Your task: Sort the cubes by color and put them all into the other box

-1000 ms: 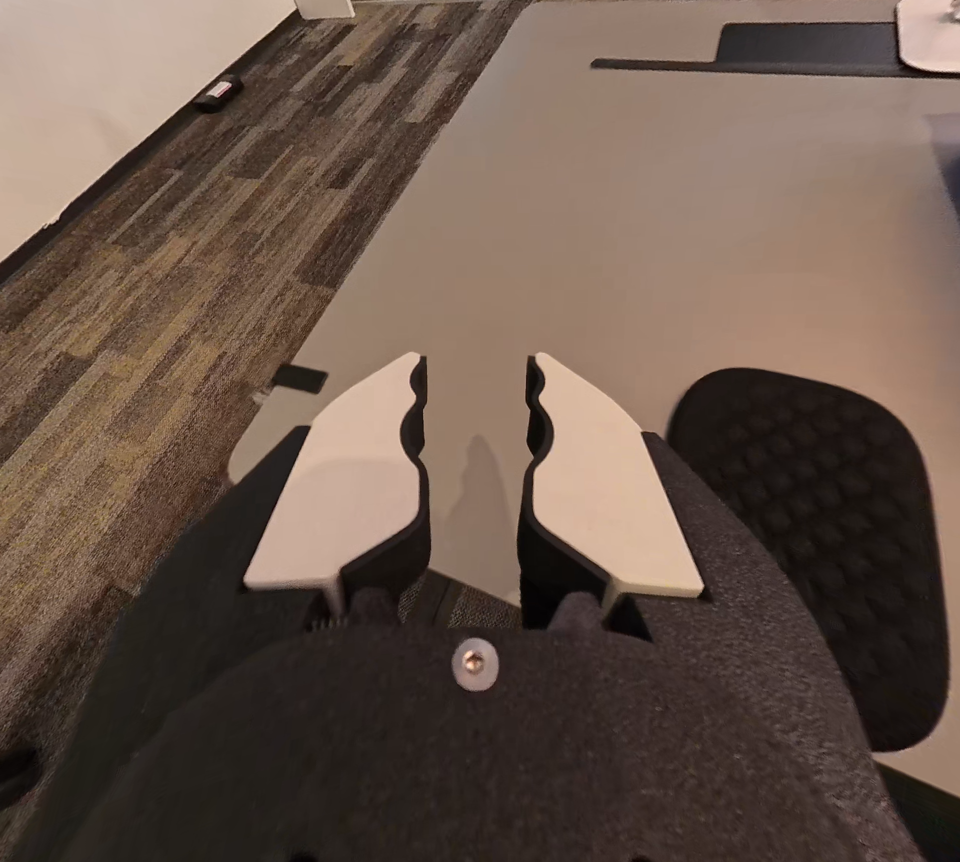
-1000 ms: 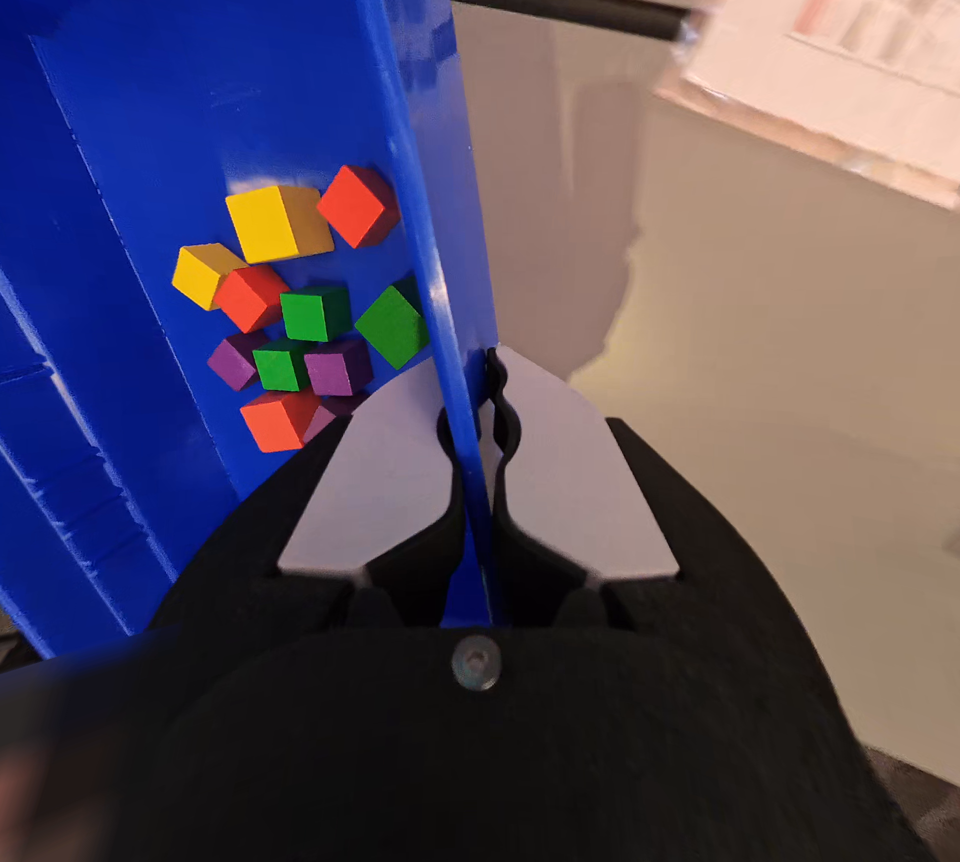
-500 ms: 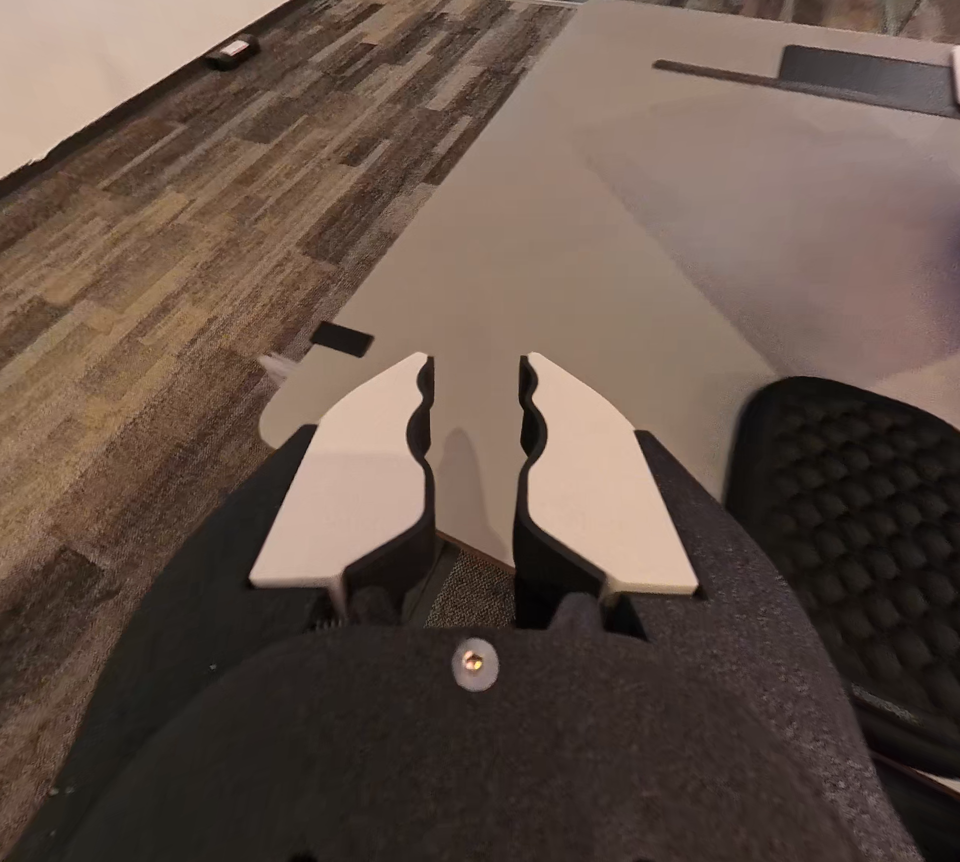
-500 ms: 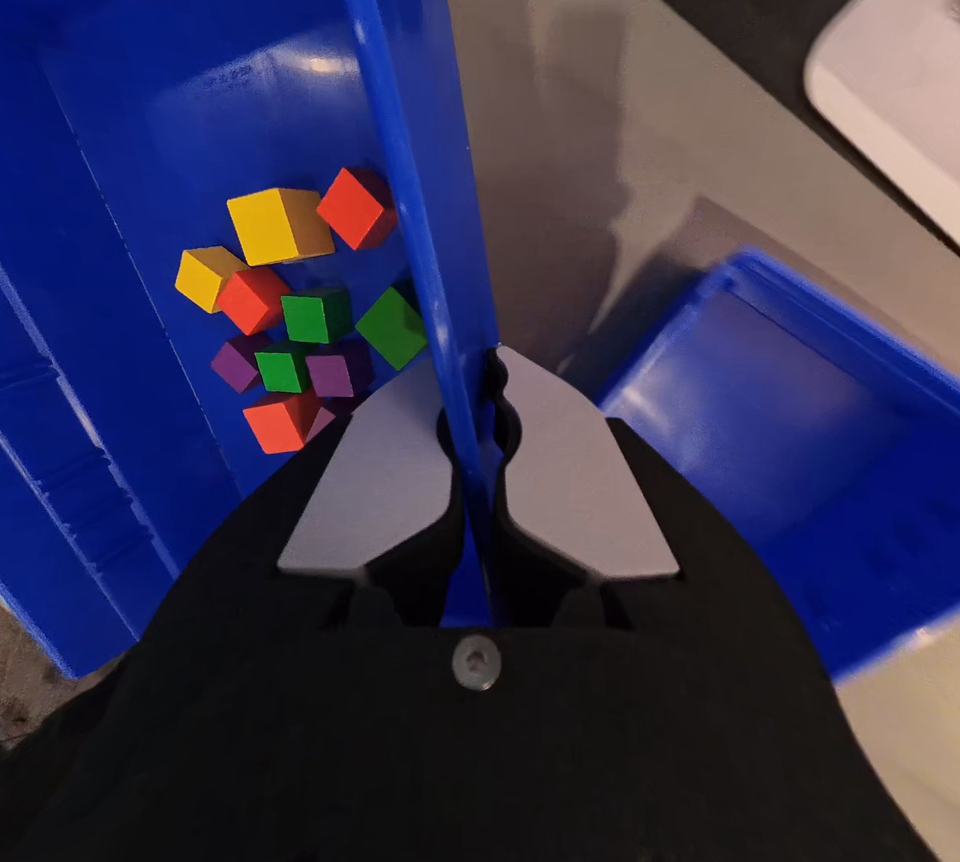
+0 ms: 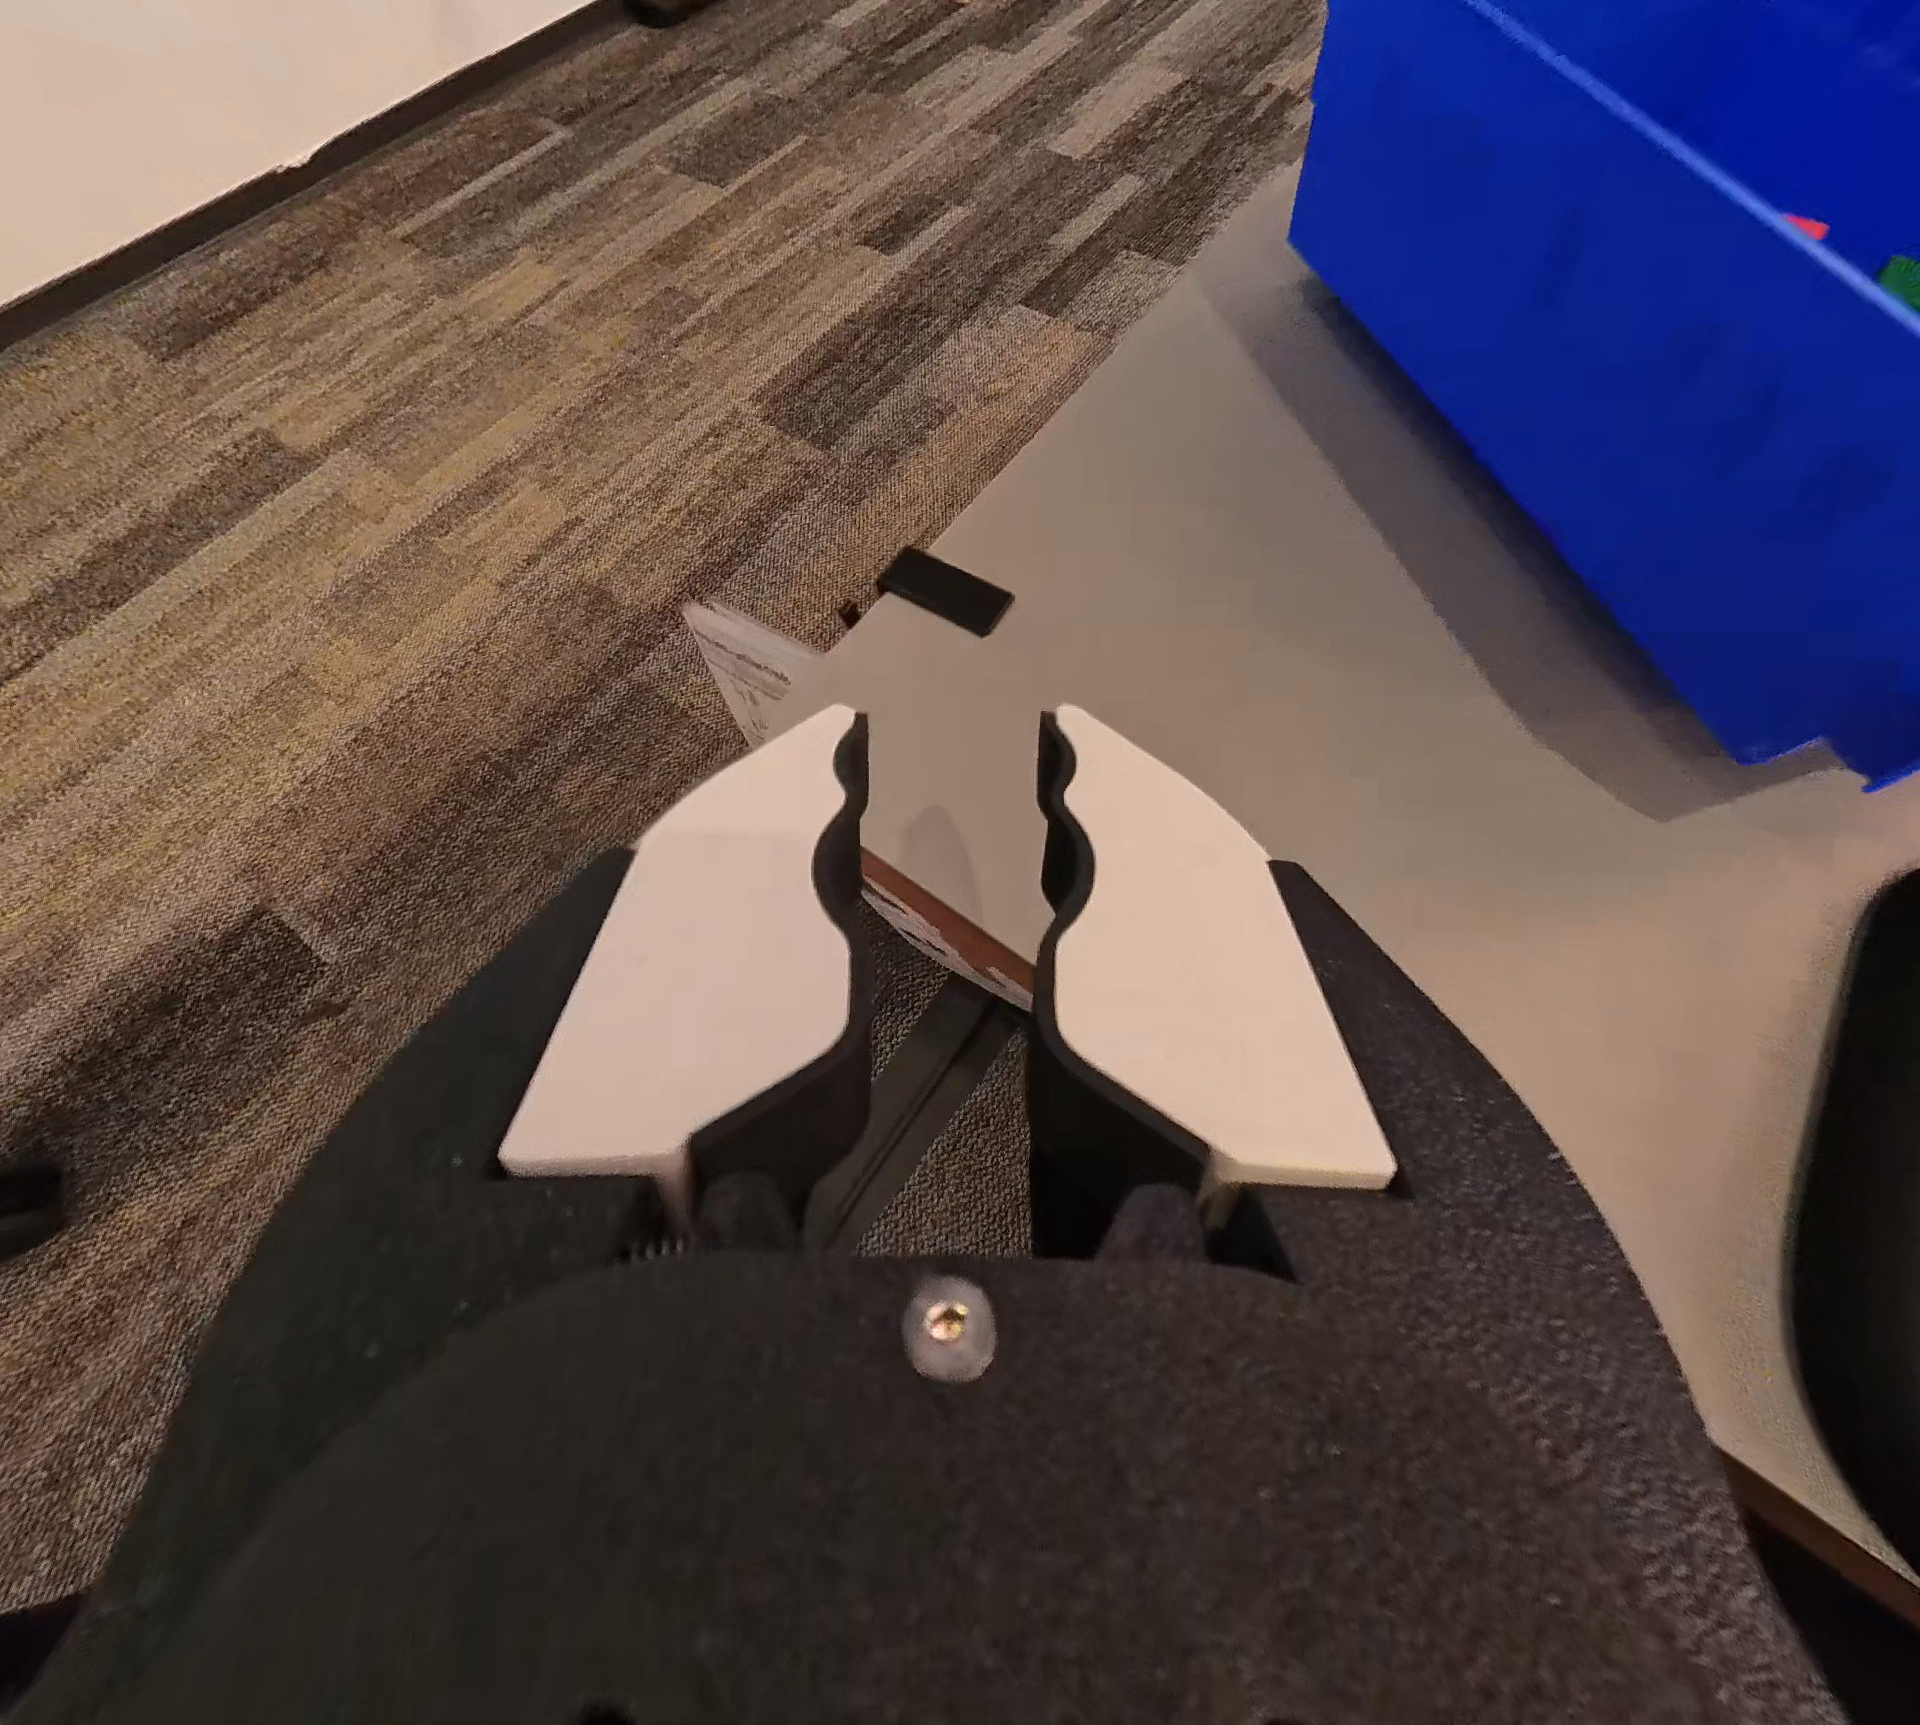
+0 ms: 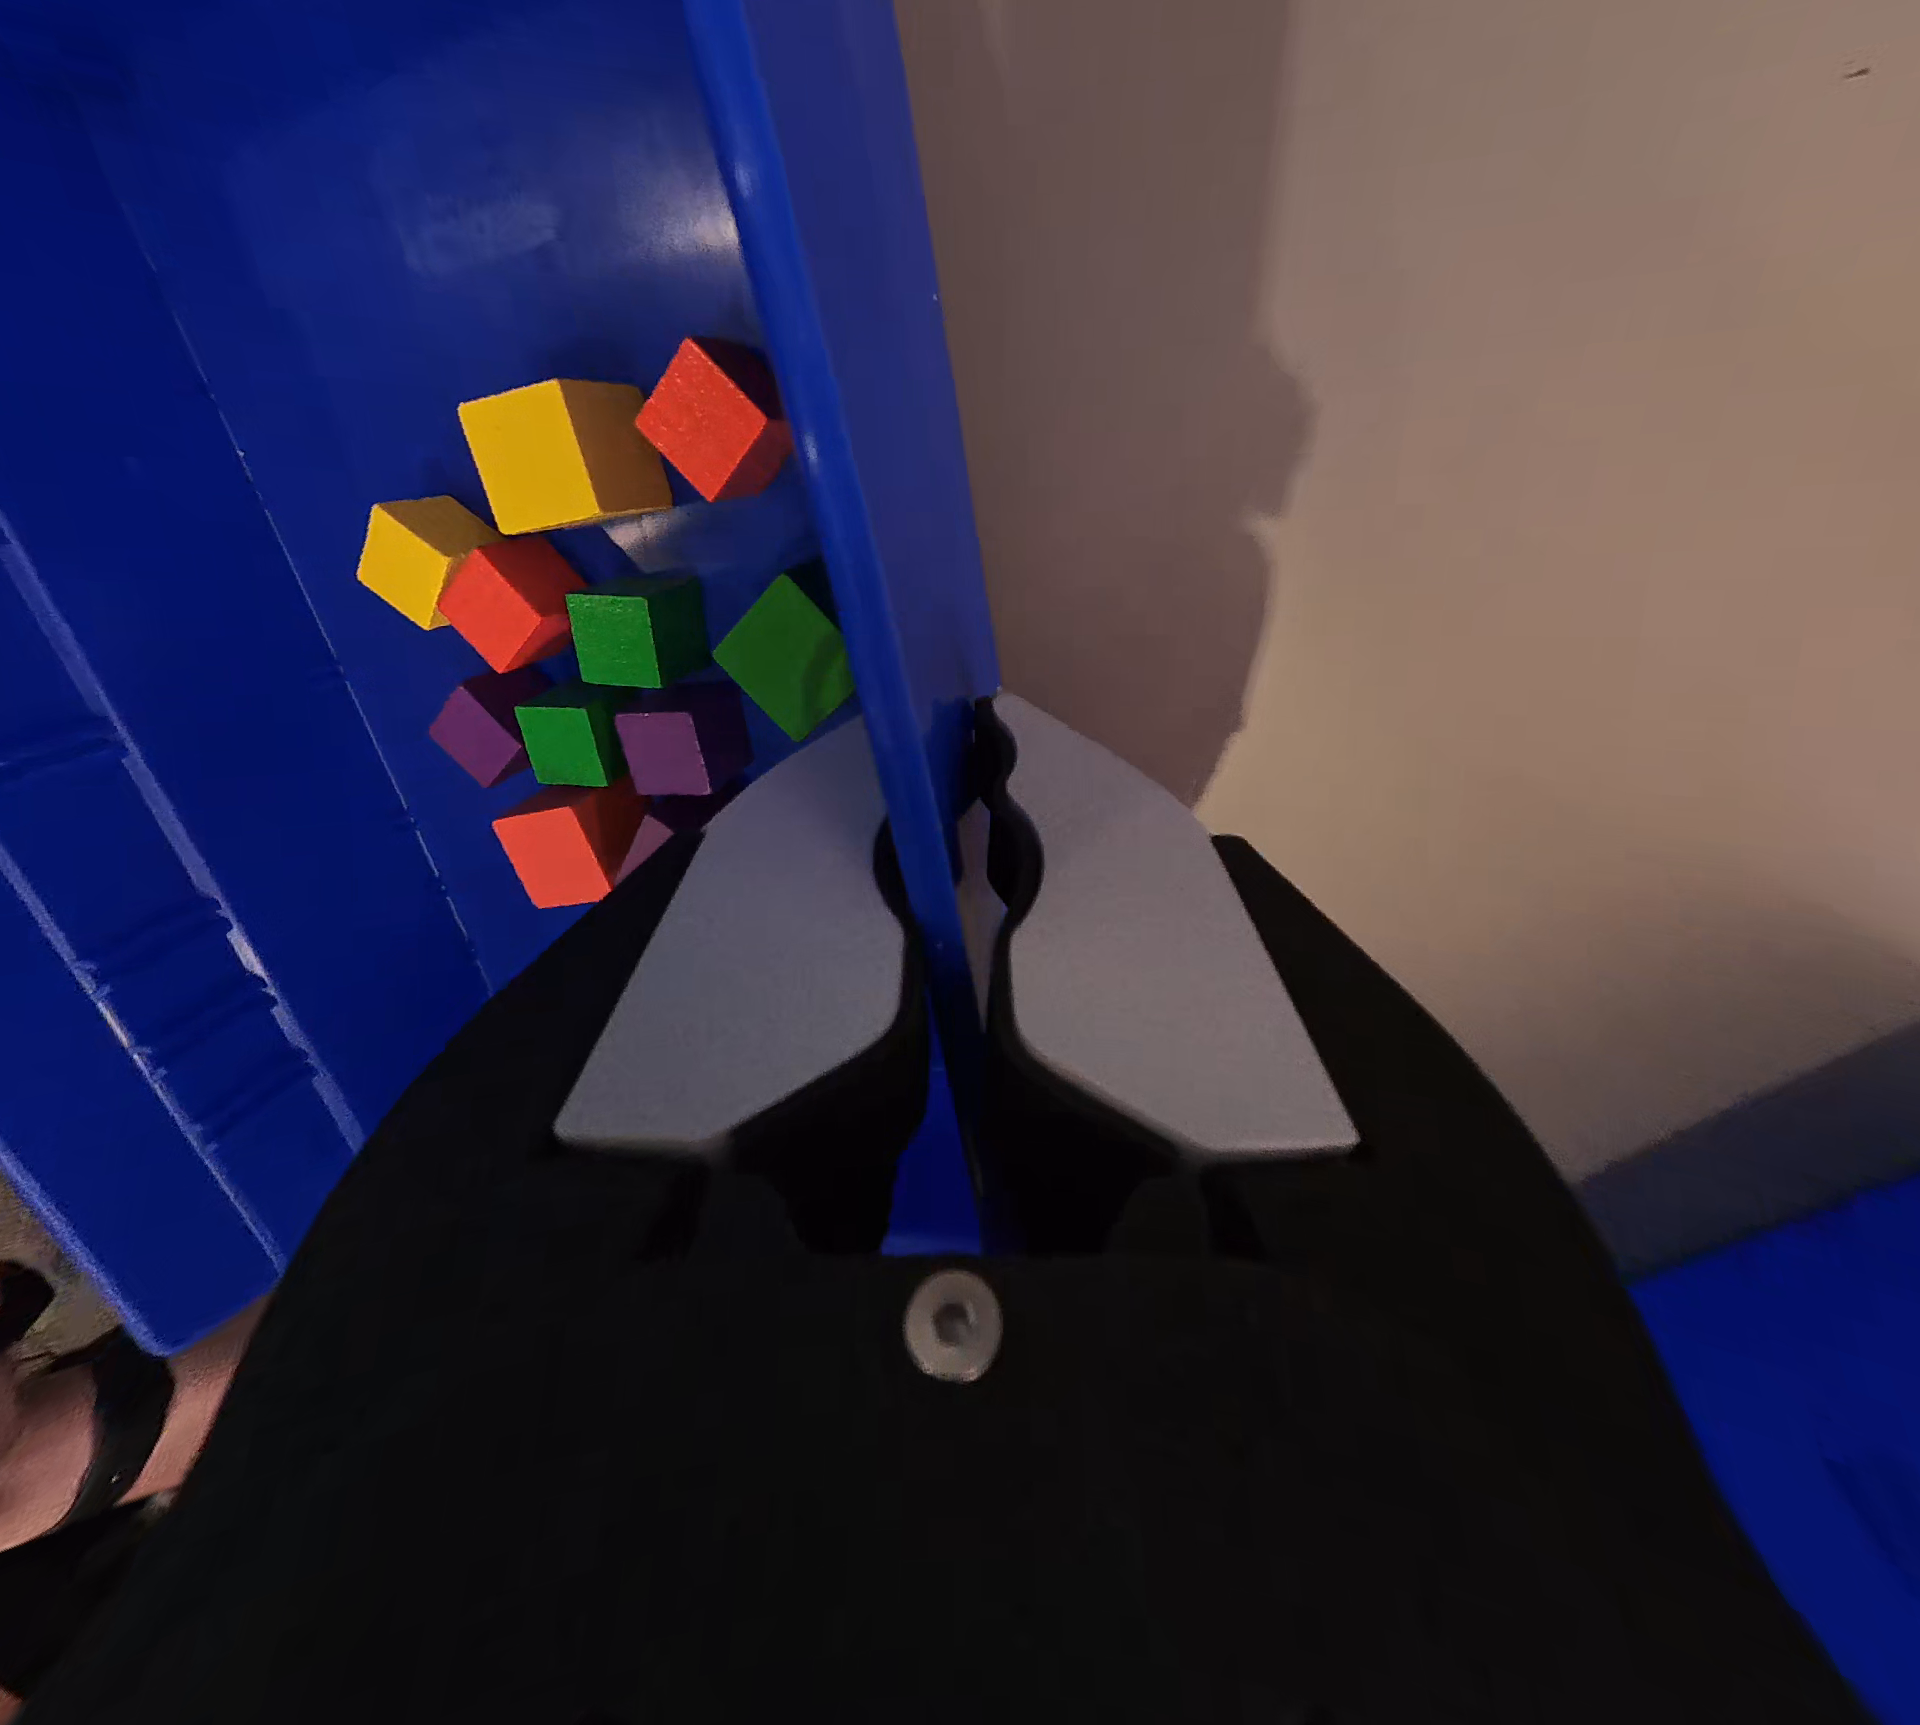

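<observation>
- The blue box (image 6: pixel 260 532) was gripped by its side wall, pinched between the fingers of the right tool (image 6: pixel 971 719), and it had been carried across the grey desk (image 5: pixel 1299 740) during the last second: it was absent from the left wrist view a second before and by this moment filled that view's upper right.
- The second blue box (image 6: pixel 1787 1363), plainly in view half a second earlier, had slipped to the lower right corner of the right wrist view.
- The cubes (image 6: pixel 613 615) had kept their places in a loose heap against the gripped wall, so none had yet been moved; sorting was judged not begun.
- The left tool (image 5: pixel 948 725) was held open and empty above the desk's near edge, the patterned carpet (image 5: pixel 416 428) showing beyond it.
- The box appeared to be hard glossy plastic with a thin rim and stepped ribs; the cubes were matte, sharp-edged blocks in yellow, red, green and purple; the tools' fingers were pale flat plates with wavy black inner edges.
</observation>
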The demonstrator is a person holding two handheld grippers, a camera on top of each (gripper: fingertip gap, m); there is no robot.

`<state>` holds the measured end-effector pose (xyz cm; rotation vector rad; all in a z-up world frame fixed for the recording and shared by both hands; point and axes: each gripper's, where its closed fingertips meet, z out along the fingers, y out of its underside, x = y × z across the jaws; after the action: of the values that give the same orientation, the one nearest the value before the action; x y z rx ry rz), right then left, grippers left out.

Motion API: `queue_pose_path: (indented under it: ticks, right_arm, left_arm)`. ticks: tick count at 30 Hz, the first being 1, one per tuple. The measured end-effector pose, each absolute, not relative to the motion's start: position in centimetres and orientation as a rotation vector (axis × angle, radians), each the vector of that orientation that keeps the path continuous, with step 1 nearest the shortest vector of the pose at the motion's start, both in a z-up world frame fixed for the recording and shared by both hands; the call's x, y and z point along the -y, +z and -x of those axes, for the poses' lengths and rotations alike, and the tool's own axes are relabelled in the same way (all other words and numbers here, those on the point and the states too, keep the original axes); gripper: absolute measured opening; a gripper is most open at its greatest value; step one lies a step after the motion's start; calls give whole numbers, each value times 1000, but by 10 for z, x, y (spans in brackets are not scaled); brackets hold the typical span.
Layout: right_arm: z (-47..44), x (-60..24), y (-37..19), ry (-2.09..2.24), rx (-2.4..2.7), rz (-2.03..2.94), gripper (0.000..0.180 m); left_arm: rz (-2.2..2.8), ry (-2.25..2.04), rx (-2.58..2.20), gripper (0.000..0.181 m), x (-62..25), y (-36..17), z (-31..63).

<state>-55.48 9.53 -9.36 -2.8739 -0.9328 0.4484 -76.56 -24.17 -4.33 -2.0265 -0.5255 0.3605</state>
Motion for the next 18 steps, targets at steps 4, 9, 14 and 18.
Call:
queue_pose_path:
  ticks: [4,9,14,18]
  right_arm:
    - [560,-95,-111,441,919,2867,6]
    - [562,-92,-110,476,912,2868,10]
    - [569,-98,-80,739,822,2742,20]
    - [554,-104,-25,754,949,2490,15]
  left_arm:
    - [2037,355,535,31,242,-49,768]
    - [2044,342,515,31,238,-50,762]
    - [2044,293,478,37,228,-47,748]
    - [1969,144,390,40,203,-31,713]
